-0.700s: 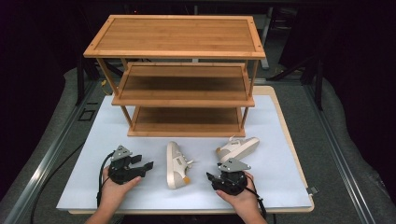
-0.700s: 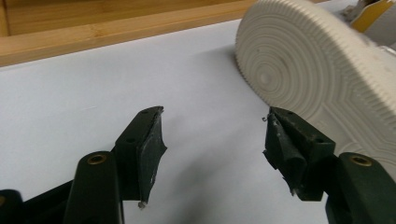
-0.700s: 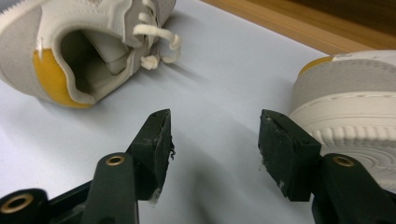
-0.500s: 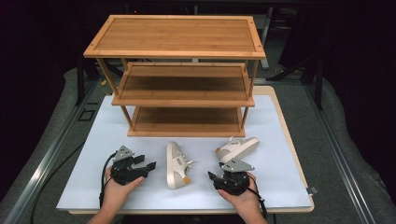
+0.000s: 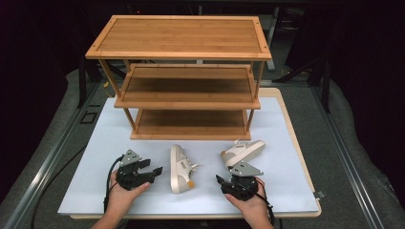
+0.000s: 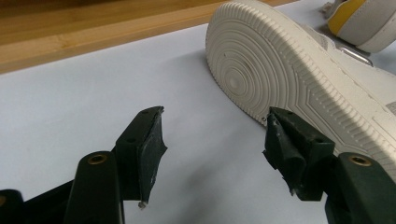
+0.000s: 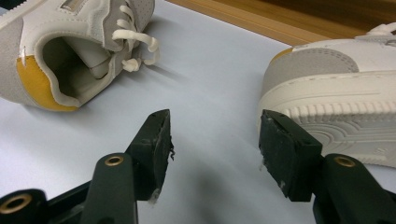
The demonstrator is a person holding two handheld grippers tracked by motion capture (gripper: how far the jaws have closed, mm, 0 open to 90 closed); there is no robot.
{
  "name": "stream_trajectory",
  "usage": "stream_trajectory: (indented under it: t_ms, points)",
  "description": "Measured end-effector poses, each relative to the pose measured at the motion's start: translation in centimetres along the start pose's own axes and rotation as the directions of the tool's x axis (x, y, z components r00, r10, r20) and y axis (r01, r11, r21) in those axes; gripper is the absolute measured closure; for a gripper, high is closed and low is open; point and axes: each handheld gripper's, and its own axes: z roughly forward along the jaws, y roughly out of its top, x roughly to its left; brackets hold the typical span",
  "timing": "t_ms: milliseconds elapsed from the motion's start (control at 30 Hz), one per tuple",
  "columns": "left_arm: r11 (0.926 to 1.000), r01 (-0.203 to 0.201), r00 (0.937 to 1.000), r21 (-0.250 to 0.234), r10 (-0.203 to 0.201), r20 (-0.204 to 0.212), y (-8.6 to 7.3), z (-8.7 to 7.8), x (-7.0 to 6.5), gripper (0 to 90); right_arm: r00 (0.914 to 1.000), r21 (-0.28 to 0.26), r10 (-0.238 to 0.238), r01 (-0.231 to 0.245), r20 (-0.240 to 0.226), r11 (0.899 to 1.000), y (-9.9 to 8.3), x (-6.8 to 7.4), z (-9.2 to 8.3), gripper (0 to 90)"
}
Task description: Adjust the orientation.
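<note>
1. Left gripper [image 5: 154, 170]: held low over the white mat [image 5: 95, 157] at its near left, pointing toward the shoe lying on its side [image 5: 180, 168]. In the left gripper view its jaws stand apart with bare mat between them; it is released and grasps nothing.
2. Right gripper [image 5: 222, 180]: held at the near right of the mat, just in front of the upright shoe [image 5: 242, 151]. In the right gripper view the jaws stand apart over bare mat; it is released and holds nothing.
3. Shoe lying on its side: rests on the mat between the 2 grippers, its ribbed sole turned toward the left gripper. In the left gripper view the sole [image 6: 299, 79] lies just beyond the right-hand jaw tip; whether they touch cannot be told. In the right gripper view its opening, yellow heel patch and loose laces [image 7: 133, 44] face that camera.
4. Upright shoe: stands on its sole on the mat, near the right front leg of the rack. In the right gripper view its sole edge [image 7: 345, 116] lies just beside the right-hand jaw.
5. Wooden rack [image 5: 186, 36]: 3 shelves, standing at the far half of the mat, apart from both shoes.
6. Both shoes are white and grey; the 2 lie near each other but apart.
</note>
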Motion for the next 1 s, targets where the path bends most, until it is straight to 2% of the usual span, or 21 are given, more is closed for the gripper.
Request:
stream_trajectory:
  t_ms: [167,400,700,800,900,1000]
  points:
    - [0.9997,-0.025,0.9997,-0.006,0.025,0.004,0.1,-0.1,-0.5,36.4,1.0,-0.017,0.008,-0.008,0.002,1.0,0.1,-0.1,-0.2,43.8]
    - [0.9998,-0.014,0.9996,-0.013,0.014,0.026,0.5,-0.5,-0.8,36.3,0.9999,-0.025,0.01,-0.01,0.009,1.0,0.1,-0.2,-0.2,44.0]
    - [0.9995,-0.011,0.9988,-0.029,0.012,0.047,1.5,-0.7,-1.9,35.2,0.9999,-0.028,0.015,-0.015,-0.007,0.999,0.1,-0.2,-0.3,44.8]
    - [0.9991,-0.02,0.9986,-0.037,0.022,0.048,1.7,-0.6,-2.1,35.1,0.9999,-0.026,0.014,-0.014,-0.007,1.0,0.1,-0.2,-0.2,45.2]
    - [0.998,-0.051,0.9975,-0.038,0.052,0.048,1.9,-0.6,-2.5,36.3,0.9999,-0.027,0.014,-0.014,-0.006,1.0,0.1,-0.1,-0.2,45.0]
    - [0.9978,-0.053,0.997,-0.039,0.055,0.055,2.2,-0.7,-2.8,36.5,0.9997,-0.03,0.024,-0.025,-0.004,0.999,0.1,-0.2,-0.3,44.3]
